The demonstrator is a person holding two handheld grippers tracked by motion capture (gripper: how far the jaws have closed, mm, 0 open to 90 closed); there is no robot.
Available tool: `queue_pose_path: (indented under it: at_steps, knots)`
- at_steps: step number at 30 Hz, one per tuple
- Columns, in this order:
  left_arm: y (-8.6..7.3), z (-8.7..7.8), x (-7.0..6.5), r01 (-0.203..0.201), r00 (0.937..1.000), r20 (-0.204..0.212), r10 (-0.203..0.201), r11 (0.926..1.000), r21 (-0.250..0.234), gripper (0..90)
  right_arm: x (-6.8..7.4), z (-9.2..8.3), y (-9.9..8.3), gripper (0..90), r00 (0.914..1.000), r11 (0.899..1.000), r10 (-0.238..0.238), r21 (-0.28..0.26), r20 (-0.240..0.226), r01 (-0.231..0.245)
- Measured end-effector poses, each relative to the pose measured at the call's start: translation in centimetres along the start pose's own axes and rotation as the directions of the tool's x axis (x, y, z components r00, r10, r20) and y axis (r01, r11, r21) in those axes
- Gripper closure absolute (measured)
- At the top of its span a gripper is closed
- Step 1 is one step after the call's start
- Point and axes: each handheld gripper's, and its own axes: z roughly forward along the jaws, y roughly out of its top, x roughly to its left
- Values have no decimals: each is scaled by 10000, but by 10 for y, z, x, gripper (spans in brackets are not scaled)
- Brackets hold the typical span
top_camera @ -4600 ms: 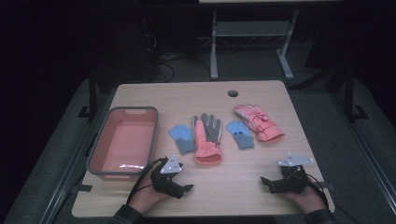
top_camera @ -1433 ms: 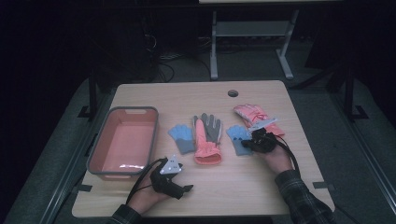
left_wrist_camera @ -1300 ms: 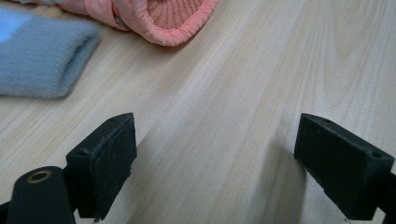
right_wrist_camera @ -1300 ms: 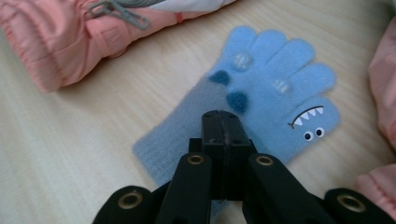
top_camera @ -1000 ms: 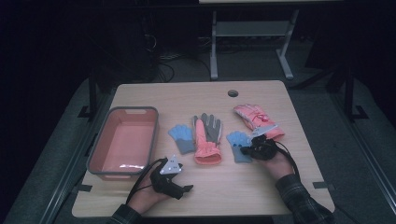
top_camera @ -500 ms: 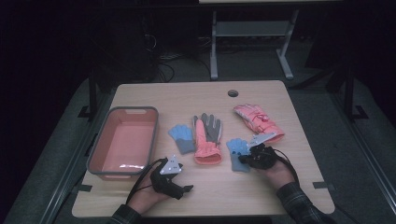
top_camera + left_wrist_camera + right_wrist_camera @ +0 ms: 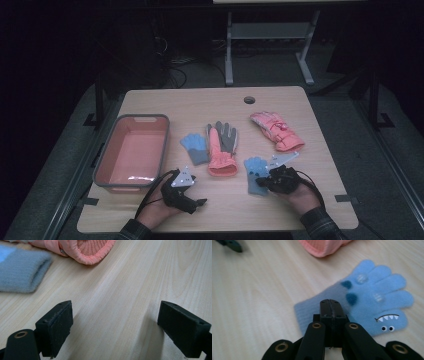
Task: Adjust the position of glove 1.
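Observation:
A small light-blue glove with a monster face [image 7: 254,174] [image 7: 374,297] lies flat on the wooden table [image 7: 300,210], near the front right. My right gripper [image 7: 267,181] [image 7: 331,305] is shut on its cuff, jaws pressed together. The matching blue glove [image 7: 195,149] [image 7: 20,272] lies left of a pink-and-grey glove [image 7: 221,147] whose ribbed cuff [image 7: 85,250] faces the front. My left gripper [image 7: 197,202] [image 7: 116,322] rests low over bare wood at the front, open, with nothing between its pads.
A pink bin with a grey rim [image 7: 100,165] stands at the table's left side. Another pink glove [image 7: 276,130] lies at the back right, near a round cable hole [image 7: 249,100]. Dark floor and a metal frame lie beyond the table.
My right gripper has moved toward the front edge and slightly left, dragging the blue monster glove along with it. The left gripper has stayed put.

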Motion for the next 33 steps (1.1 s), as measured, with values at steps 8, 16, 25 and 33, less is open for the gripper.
queue_pose_path:
  at_steps: [8,16,25,33]
  knots:
    - [0,0,0,-34,10000,-25,34,10000,3,124,0,-15,-6,900,9993,9992,-29,-401,362,44]
    - [0,0,0,-48,10000,-22,48,10000,14,124,-10,-3,-9,900,10000,9999,-3,129,24,3]
    - [0,0,0,-62,10000,-19,62,10000,11,124,14,9,-2,900,9959,9970,-680,318,-602,700]
    - [0,0,0,-73,10000,-21,73,10000,18,124,31,16,4,900,9873,9921,-1119,434,-1125,1174]
